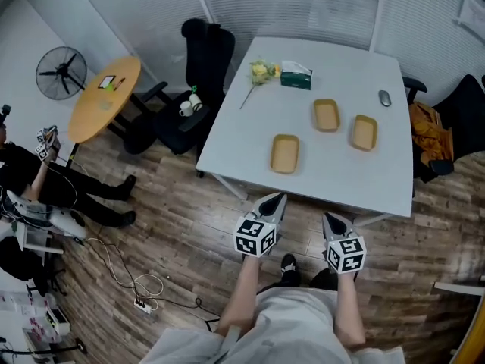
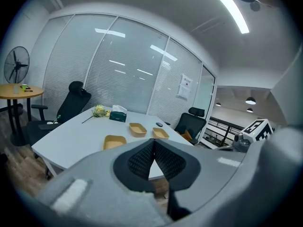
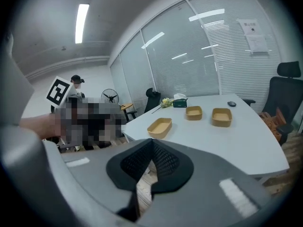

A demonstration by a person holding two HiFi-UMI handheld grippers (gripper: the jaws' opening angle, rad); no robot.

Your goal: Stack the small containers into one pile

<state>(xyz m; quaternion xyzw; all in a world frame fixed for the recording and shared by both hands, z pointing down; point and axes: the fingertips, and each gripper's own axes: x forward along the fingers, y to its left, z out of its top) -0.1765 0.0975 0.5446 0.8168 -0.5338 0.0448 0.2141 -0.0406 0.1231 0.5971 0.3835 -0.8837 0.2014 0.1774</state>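
Three small tan containers lie apart on the white table [image 1: 250,127]: one near the front [image 1: 285,153], one in the middle [image 1: 326,115], one to the right [image 1: 364,132]. They also show in the left gripper view [image 2: 115,141] [image 2: 138,129] [image 2: 160,133] and the right gripper view [image 3: 160,126] [image 3: 193,112] [image 3: 221,117]. My left gripper [image 1: 276,199] and right gripper [image 1: 331,221] hang short of the table's front edge, over the floor. Both are shut with nothing between the jaws [image 2: 153,142] [image 3: 152,141].
On the table's far side lie a yellow flower [image 1: 260,73], a green tissue box [image 1: 295,75] and a mouse [image 1: 385,98]. Black office chairs [image 1: 198,67] stand at the left and right [image 1: 464,112]. A round wooden table [image 1: 104,97], a fan [image 1: 61,73] and a seated person [image 1: 38,173] are at the left.
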